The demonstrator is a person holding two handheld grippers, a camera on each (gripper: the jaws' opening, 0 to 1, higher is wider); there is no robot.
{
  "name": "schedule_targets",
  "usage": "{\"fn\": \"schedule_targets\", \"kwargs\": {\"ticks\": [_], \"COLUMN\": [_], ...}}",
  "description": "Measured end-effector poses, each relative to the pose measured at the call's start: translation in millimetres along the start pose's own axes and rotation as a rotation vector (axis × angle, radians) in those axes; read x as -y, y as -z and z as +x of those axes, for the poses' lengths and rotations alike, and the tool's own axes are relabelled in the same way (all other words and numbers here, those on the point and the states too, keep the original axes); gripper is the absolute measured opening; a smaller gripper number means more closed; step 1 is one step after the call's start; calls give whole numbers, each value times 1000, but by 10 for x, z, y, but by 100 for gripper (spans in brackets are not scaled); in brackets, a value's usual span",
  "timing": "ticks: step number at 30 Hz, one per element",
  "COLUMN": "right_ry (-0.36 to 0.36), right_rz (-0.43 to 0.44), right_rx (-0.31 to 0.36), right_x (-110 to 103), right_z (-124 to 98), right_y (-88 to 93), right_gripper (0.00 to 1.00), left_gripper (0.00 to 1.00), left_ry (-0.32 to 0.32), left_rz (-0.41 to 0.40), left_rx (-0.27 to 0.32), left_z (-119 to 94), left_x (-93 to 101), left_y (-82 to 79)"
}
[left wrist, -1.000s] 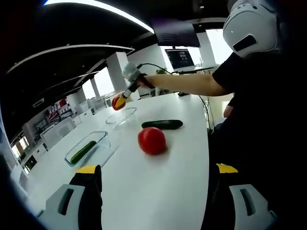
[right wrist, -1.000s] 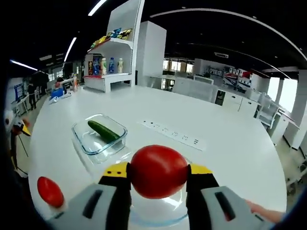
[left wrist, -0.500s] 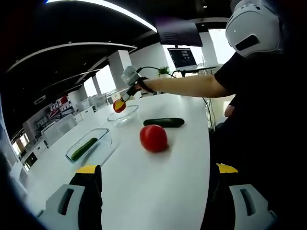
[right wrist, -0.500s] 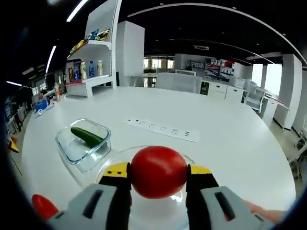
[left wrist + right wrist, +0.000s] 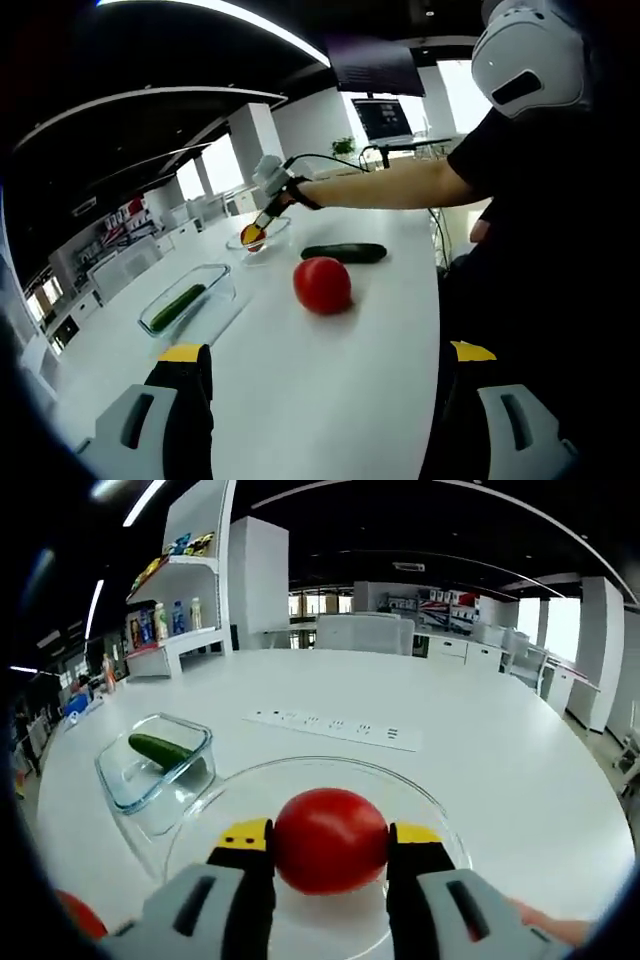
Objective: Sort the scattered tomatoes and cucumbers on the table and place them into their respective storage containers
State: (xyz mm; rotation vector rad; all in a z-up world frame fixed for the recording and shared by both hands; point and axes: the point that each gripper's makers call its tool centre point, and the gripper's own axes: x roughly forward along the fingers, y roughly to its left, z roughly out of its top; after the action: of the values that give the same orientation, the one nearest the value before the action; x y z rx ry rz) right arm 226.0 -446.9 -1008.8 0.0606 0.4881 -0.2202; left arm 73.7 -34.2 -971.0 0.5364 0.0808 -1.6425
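Here the left gripper [image 5: 318, 365] hangs over the white bench [image 5: 330, 390], jaws spread wide and empty. Ahead lie a glass box [image 5: 186, 301] holding a cucumber [image 5: 177, 307], a loose tomato [image 5: 322, 285] and a second cucumber [image 5: 344, 253]. The right gripper [image 5: 330, 837] pinches a tomato [image 5: 330, 840] inside the round glass bowl [image 5: 420, 795].

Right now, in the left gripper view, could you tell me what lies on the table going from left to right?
Rectangular glass container holding a cucumber → round glass bowl with the right gripper over it → loose tomato → loose cucumber.
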Motion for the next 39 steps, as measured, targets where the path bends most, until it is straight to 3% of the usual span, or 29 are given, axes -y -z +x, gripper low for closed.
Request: {"fn": "schedule_targets", "kwargs": {"ticks": [12, 18, 23, 33, 39], "right_ry": [30, 45, 31, 39, 45], "right_rz": [19, 37, -11, -1, -2], "right_rx": [57, 16, -4, 13, 78], "right_x": [65, 62, 17, 28, 56], "right_z": [-54, -113, -128, -190, -289], "right_y": [-1, 76, 102, 75, -137], "right_gripper": [41, 43, 43, 45, 56], "left_gripper": [95, 95, 95, 95, 95], "left_ry": [2, -1, -3, -11, -1], "left_rz": [-2, 3, 13, 16, 6], "left_rx": [-1, 4, 5, 30, 43], "left_z": [-4, -9, -2, -46, -24], "left_x": [5, 5, 7, 5, 9], "left_y": [22, 7, -11, -50, -50]}}
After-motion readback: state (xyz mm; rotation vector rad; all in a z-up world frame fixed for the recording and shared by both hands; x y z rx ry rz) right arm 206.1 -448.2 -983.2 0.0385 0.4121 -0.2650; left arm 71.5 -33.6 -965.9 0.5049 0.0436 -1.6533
